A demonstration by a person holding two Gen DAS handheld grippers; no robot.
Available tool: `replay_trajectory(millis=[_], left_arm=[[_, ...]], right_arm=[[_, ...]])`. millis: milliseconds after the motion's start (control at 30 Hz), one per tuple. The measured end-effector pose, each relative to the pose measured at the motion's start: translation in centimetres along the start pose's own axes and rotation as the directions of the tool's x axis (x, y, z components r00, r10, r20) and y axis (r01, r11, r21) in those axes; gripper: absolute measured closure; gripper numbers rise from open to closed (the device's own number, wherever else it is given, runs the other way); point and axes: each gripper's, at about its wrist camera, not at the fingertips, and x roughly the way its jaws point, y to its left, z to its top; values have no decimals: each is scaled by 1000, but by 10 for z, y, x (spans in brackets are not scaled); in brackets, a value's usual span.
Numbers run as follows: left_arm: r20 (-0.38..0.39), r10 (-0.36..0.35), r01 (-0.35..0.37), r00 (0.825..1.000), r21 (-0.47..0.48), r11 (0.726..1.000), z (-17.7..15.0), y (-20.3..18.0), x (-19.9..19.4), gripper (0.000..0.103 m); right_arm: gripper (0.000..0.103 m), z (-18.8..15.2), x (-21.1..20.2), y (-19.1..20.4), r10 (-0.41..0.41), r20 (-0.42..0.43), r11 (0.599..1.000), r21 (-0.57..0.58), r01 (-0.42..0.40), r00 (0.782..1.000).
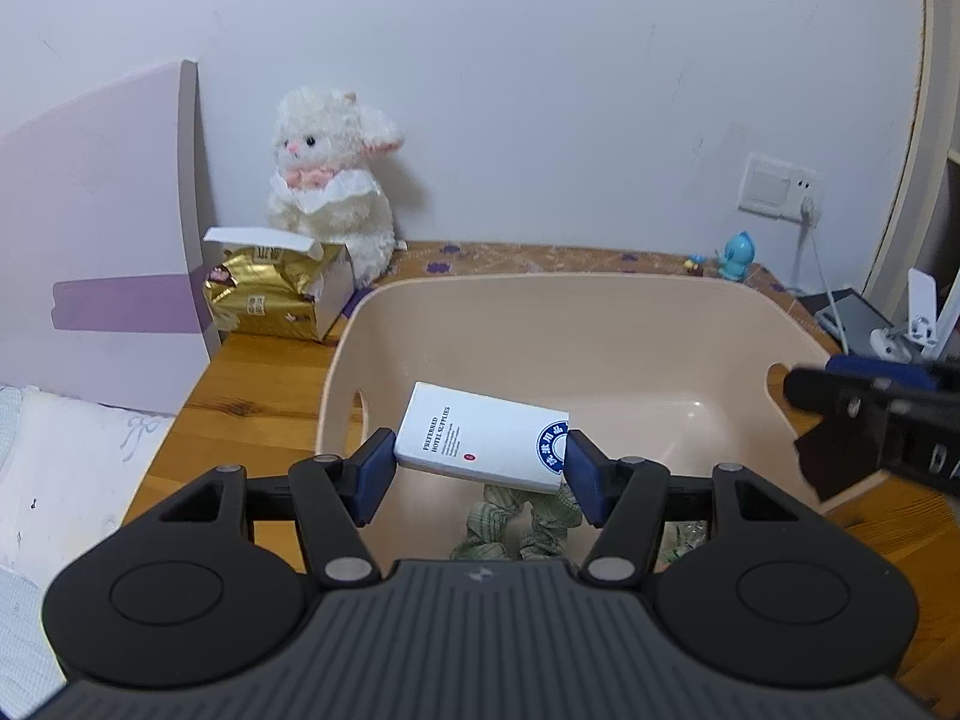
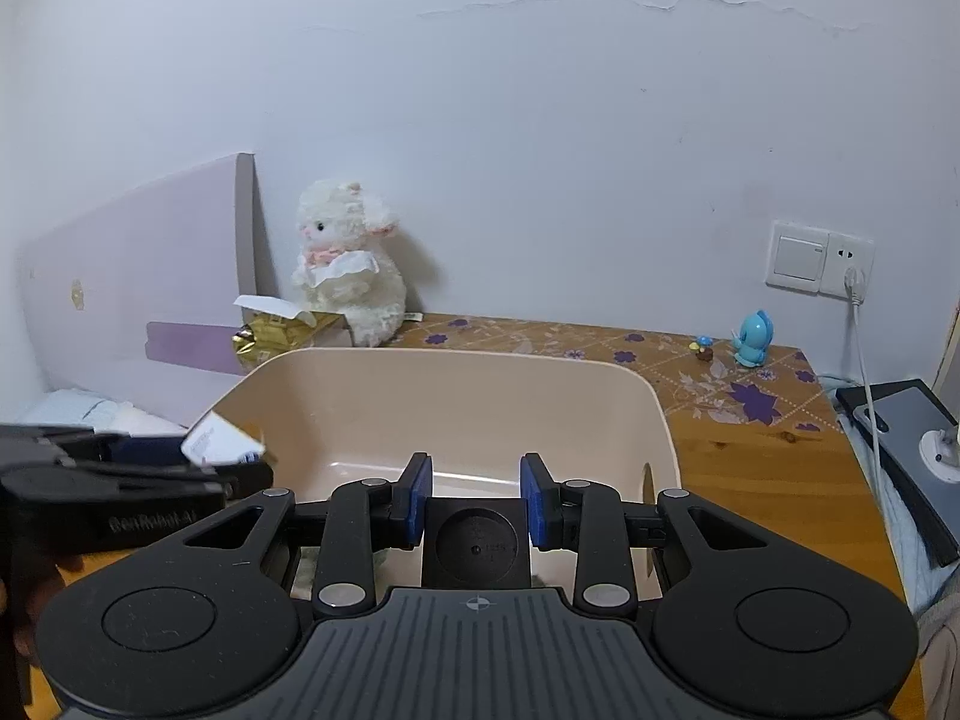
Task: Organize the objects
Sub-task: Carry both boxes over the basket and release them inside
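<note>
Two claws were loaded: your left claw (image 1: pixel 479 468) gripped the white box (image 1: pixel 480 437) over the bin (image 1: pixel 576 300), your right claw (image 2: pixel 475 501) clamped a black case (image 2: pixel 476 546). Cloth (image 1: pixel 516 525) already lay inside; both still needed dropping.

- The wooden table (image 2: pixel 750 468) stands against the white wall; a patterned cloth (image 2: pixel 600 342) with purple flowers covers its far strip.
- A beige plastic bin (image 1: pixel 576 312) sits on the table near the front edge, taking up most of the middle.
- At the far left corner, a white plush lamb (image 1: pixel 333 180) sits upright against the wall.
- Just in front of the lamb lies an opened box with a gold foil pack (image 1: pixel 270 294).
- On the far right, a small blue figurine (image 2: pixel 753 339) stands on the cloth, with a tiny mushroom-like trinket (image 2: pixel 702 349) just to its left.
</note>
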Motion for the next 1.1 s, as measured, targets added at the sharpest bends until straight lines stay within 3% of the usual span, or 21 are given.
replay_trajectory(millis=[233,433,533,567,600,667,733,800,900,967,1100], left_arm=[[-44,19,-18,999,27,999,-3,-6,21,41],[-82,35,-27,996,95,995,-12,-12,28,40],[-96,35,-27,995,85,996,-11,-9,30,40],[-102,32,-24,994,80,996,-11,-8,31,40],[-105,28,-20,994,77,997,-11,-7,31,39],[-105,32,-24,994,78,997,-10,-7,31,39],[-99,35,-28,994,75,997,-10,-7,28,36],[-82,18,-13,997,63,998,-10,-4,22,25],[-53,13,-11,999,41,999,-8,0,10,22],[-37,13,-12,999,26,1000,-7,3,1,22],[2,6,-6,1000,-7,1000,-11,10,-20,21]], right_arm=[[74,8,30,0,-25,-40,1000,-7,25,999],[74,-8,62,7,-48,-125,998,-39,44,991],[74,-18,69,9,-51,-160,998,-44,45,986],[63,-20,70,9,-52,-165,998,-45,46,985],[62,-22,70,9,-58,-164,998,-45,52,985],[46,-23,66,9,-71,-152,997,-42,65,986],[38,-22,59,9,-78,-133,996,-46,73,988],[35,-20,51,8,-83,-116,996,-50,78,990],[23,-18,34,7,-83,-86,996,-45,79,993],[6,-17,25,5,-81,-80,996,-38,78,993],[0,-17,5,1,-71,-78,997,-23,69,994]])
